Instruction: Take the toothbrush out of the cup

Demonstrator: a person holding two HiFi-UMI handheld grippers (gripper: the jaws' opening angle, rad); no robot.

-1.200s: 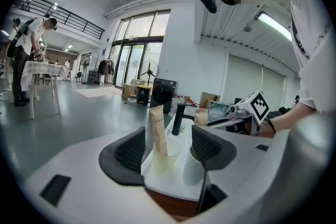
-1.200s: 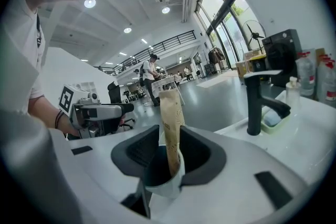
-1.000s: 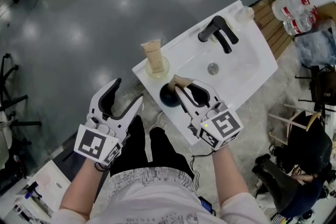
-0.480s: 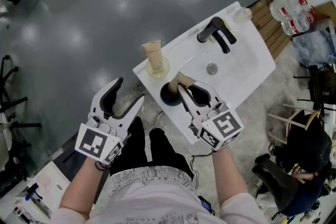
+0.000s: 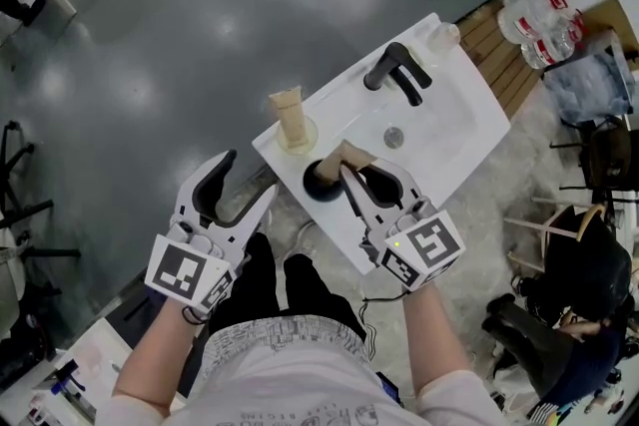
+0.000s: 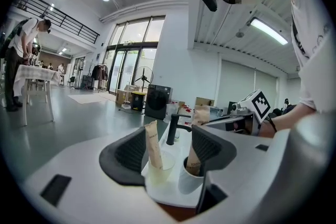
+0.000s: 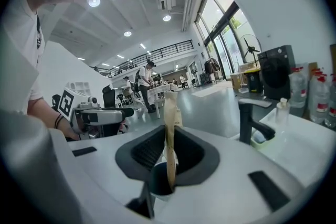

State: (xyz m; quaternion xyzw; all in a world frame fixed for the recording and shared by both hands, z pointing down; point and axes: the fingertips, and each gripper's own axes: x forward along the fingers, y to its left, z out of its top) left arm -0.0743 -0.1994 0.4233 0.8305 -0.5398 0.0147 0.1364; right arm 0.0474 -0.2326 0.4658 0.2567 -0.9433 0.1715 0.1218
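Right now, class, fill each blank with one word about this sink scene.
The left gripper's jaws are ____ and hold nothing.
The faucet on the sink is coloured ____.
The wrapped toothbrush in the dark cup is pinched by the ____ gripper.
Missing words: open, black, right.
The right gripper's jaws have just been closing on it.

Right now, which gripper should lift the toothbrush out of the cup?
Right. On the right gripper, the fingers have just been closing and now pinch the wrapped toothbrush standing in the dark cup on the sink. The left gripper is open, empty, beside the sink.
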